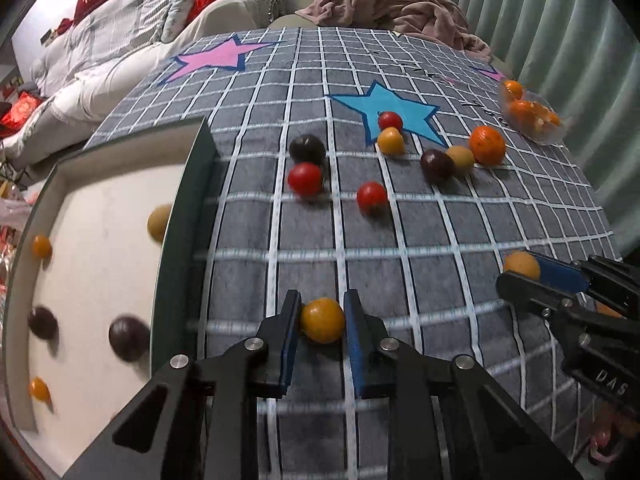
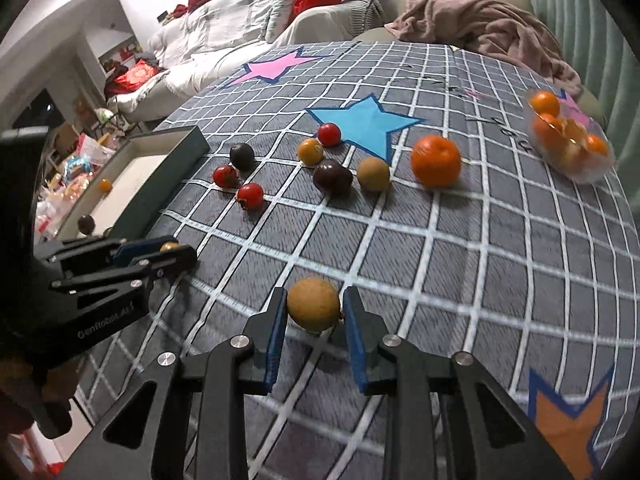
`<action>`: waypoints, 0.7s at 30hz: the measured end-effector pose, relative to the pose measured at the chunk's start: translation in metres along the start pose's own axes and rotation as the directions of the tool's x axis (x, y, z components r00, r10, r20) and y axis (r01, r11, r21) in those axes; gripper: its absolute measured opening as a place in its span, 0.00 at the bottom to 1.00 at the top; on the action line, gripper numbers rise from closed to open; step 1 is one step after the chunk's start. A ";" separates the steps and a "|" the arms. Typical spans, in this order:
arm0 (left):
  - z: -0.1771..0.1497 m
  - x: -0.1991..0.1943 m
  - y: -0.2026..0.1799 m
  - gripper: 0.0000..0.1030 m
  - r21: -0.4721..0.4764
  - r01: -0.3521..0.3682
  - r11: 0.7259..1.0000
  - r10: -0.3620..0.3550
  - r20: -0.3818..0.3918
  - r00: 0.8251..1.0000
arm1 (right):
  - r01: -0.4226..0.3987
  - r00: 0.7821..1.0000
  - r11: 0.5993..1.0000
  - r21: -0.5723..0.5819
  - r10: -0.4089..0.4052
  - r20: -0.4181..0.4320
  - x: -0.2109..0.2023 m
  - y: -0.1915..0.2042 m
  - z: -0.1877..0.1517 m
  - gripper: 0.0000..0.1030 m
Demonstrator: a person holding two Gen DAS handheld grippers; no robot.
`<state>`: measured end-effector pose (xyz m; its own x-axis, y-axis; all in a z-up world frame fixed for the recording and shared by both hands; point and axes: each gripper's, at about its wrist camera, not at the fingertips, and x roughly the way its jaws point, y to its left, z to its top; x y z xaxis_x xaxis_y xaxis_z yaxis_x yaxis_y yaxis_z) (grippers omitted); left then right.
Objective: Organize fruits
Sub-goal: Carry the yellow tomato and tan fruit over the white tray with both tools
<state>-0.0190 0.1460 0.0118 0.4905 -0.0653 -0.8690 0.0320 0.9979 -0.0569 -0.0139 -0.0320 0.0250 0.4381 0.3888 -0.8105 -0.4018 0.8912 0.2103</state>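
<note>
My left gripper (image 1: 322, 314) is shut on a small orange-yellow fruit (image 1: 322, 320) just above the checked cloth, right of the box. The right wrist view shows the same gripper (image 2: 176, 251) at the left with that fruit (image 2: 169, 246) between its pads. My right gripper (image 2: 314, 308) is shut on a tan round fruit (image 2: 314, 305), and it appears at the right edge of the left wrist view (image 1: 520, 276). Loose on the cloth lie red tomatoes (image 1: 305, 179), dark plums (image 1: 307, 148), yellow fruits (image 1: 390, 141) and an orange (image 2: 436, 161).
A dark green box (image 1: 192, 216) with a white floor sits at the left, holding several small fruits. A clear container of oranges (image 2: 570, 144) rests at the far right. A pink cloth heap (image 2: 480, 28) and bedding lie behind the checked cloth (image 2: 480, 280).
</note>
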 end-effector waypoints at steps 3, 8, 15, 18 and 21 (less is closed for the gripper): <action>-0.006 -0.008 0.002 0.23 -0.017 0.016 1.000 -0.016 0.004 1.000 | -0.002 1.000 1.000 0.002 0.002 0.001 -0.006 0.002 -0.005 0.30; -0.012 -0.024 0.003 0.23 -0.019 0.038 0.999 -0.038 0.027 0.999 | -0.004 1.000 1.000 0.006 0.004 0.004 -0.015 0.006 -0.012 0.30; -0.018 -0.052 0.007 0.23 -0.019 0.062 0.998 -0.060 0.068 0.996 | -0.004 1.000 1.000 0.009 0.004 0.005 -0.023 0.014 -0.016 0.30; -0.019 -0.061 0.012 0.23 -0.028 0.066 0.997 -0.063 0.084 0.994 | -0.001 1.000 1.000 0.000 0.001 0.006 -0.027 0.021 -0.016 0.30; -0.020 -0.069 0.016 0.23 -0.032 0.066 0.997 -0.062 0.098 0.993 | 0.004 1.000 1.000 -0.015 -0.004 0.009 -0.030 0.029 -0.016 0.30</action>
<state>-0.0693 0.1668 0.0609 0.5708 -0.1268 -0.8112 0.0361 0.9909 -0.1295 -0.0514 -0.0220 0.0472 0.4473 0.3871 -0.8063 -0.4117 0.8894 0.1987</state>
